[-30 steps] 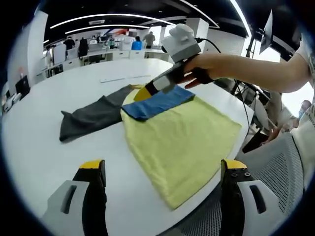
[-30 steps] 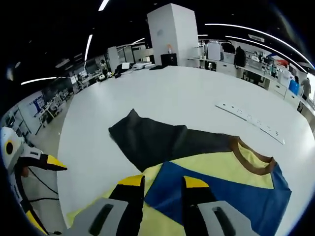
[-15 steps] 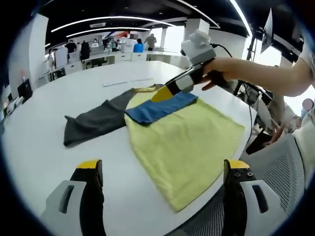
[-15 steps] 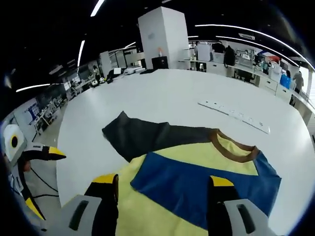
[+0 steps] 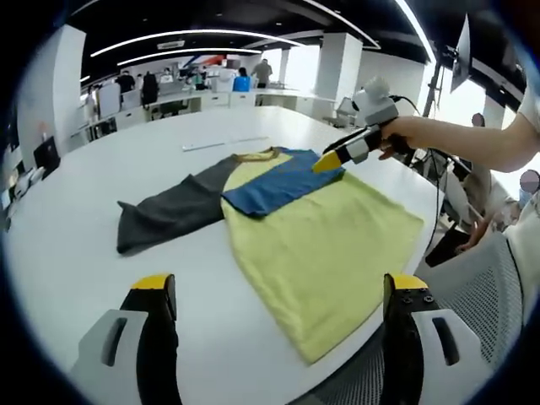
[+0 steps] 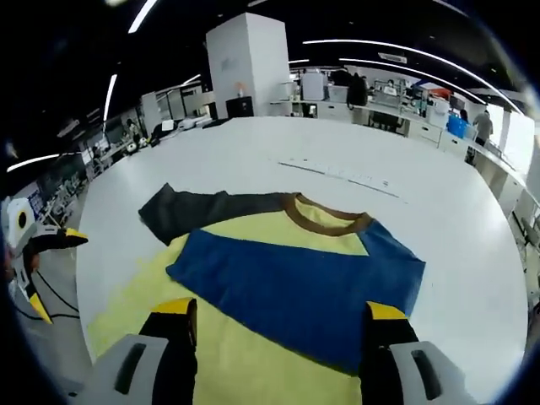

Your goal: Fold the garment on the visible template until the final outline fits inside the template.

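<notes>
We see a yellow shirt [image 5: 312,245] lying flat on a big round white surface [image 5: 76,228]. Its blue sleeve [image 6: 295,287] is folded across the chest, and its dark grey sleeve [image 5: 169,211] sticks out sideways. The shirt's bottom edge lies close to the rim of the surface, while the far side has lots of bare room. A long white strip [image 6: 337,175] lies beyond the collar, and we cannot read any writing on it. Our left hand-held gripper [image 5: 274,291] is spread wide and holds nothing. Our right hand-held gripper [image 6: 278,316] is spread wide over the shirt, also holding nothing.
</notes>
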